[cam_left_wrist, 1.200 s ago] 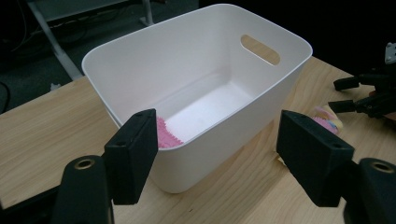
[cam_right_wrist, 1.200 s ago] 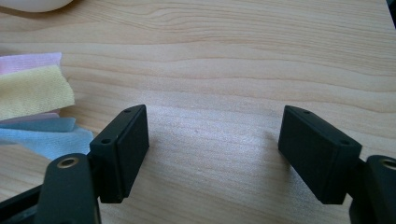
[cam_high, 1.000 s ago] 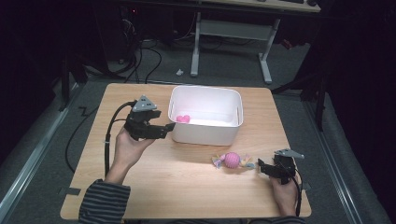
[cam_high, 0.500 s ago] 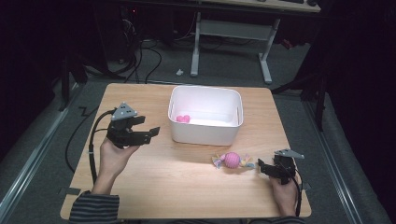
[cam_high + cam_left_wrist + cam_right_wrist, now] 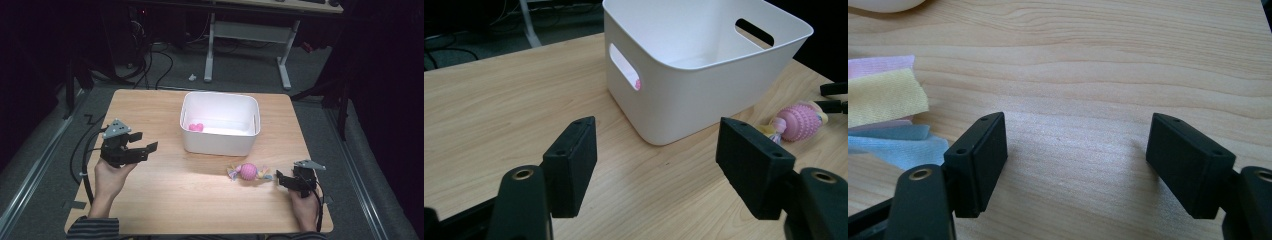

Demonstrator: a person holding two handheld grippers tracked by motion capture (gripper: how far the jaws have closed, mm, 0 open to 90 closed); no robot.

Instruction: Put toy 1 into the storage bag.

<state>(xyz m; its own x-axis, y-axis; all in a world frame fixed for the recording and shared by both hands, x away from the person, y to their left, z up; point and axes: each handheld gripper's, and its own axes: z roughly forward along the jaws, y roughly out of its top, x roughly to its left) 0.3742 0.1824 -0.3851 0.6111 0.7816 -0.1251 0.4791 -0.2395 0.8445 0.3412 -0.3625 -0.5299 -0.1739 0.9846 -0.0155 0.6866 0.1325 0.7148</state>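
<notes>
High view shows a pink toy [image 5: 195, 127] already in the white bin [image 5: 219, 145] at the desk's [image 5: 165, 195] middle, while a pink ball toy [image 5: 248, 171] lies outside near the right edge. Probably half done. Both the left gripper [image 5: 145, 148] and right gripper [image 5: 281, 178] are spread wide, empty.

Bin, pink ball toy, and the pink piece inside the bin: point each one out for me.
Bin [image 5: 218, 143], high view, on its near outer wall.
Pink ball toy [image 5: 248, 171], high view, on the studded ball at its middle.
Pink piece [image 5: 195, 127], high view, on its top, at the bin's left inside end.
</notes>
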